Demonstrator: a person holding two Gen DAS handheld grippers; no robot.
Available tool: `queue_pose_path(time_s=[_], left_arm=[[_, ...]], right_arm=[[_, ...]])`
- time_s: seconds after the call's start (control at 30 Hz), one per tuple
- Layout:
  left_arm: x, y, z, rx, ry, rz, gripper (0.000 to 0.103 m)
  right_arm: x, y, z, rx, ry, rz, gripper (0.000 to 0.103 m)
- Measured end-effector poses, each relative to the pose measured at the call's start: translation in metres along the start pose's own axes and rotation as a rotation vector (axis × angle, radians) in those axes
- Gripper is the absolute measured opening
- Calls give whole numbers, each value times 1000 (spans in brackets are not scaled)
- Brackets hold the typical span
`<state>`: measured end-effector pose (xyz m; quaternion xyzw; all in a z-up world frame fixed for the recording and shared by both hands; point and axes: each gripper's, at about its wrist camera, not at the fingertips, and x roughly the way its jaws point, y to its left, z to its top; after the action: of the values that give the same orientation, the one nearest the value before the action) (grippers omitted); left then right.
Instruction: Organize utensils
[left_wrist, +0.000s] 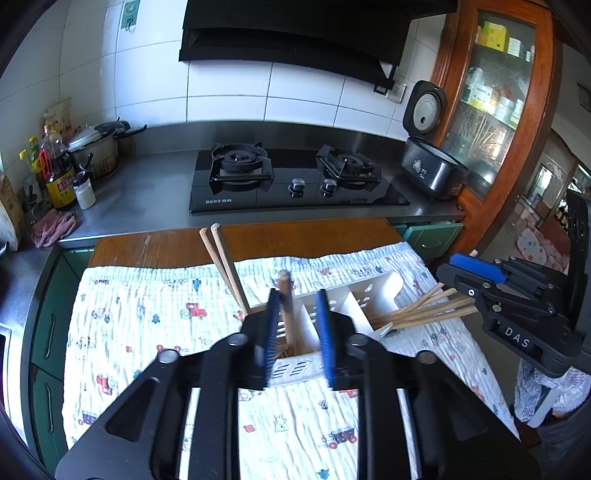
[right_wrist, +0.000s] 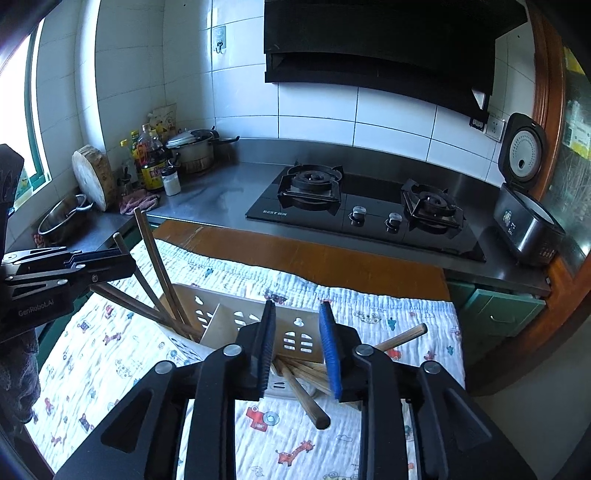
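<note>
Left gripper (left_wrist: 297, 332) spread around one brown wooden chopstick (left_wrist: 286, 306) over white slotted plastic holder (left_wrist: 373, 291) mid-frame – could topple out; right gripper (right_wrist: 297, 350) spread, empty – may nudge loose chopstick bundle (right_wrist: 306, 376)

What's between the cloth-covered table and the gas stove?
A bare strip of orange-brown tabletop, then steel counter, up to the stove; clearest in the right wrist view.

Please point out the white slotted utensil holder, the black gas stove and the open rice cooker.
White slotted plastic utensil holder (right_wrist: 295, 338), right wrist view, perforated front wall.
Black glass gas stove (left_wrist: 295, 201), left wrist view, front panel.
Open dark rice cooker (left_wrist: 430, 173), left wrist view, body.
</note>
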<state>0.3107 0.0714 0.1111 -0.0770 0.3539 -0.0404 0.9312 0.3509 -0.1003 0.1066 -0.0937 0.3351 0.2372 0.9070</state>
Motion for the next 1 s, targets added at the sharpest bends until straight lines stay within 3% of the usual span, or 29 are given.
queue_pose_path(time_s=[0.13, 0.3, 0.4, 0.57, 0.73, 1.0], left_arm=[[-12, -3, -2, 3, -25, 5, 33], [-35, -9, -10, 18, -79, 11, 52], [-52, -15, -20, 26, -115, 14, 66], [-79, -24, -45, 47, -172, 41, 87], [-94, -27, -71, 50, -189, 49, 92], [-111, -24, -121, 37, -206, 97, 98]], right_arm=[[-12, -1, -1, 6, -22, -5, 36], [-37, 0, -8, -8, -69, -35, 48], [-56, 2, -15, -11, -102, -47, 63], [-83, 6, -35, -9, -144, -73, 74], [-100, 14, -66, -20, -159, -104, 84], [-108, 26, -118, -13, -143, -145, 92]])
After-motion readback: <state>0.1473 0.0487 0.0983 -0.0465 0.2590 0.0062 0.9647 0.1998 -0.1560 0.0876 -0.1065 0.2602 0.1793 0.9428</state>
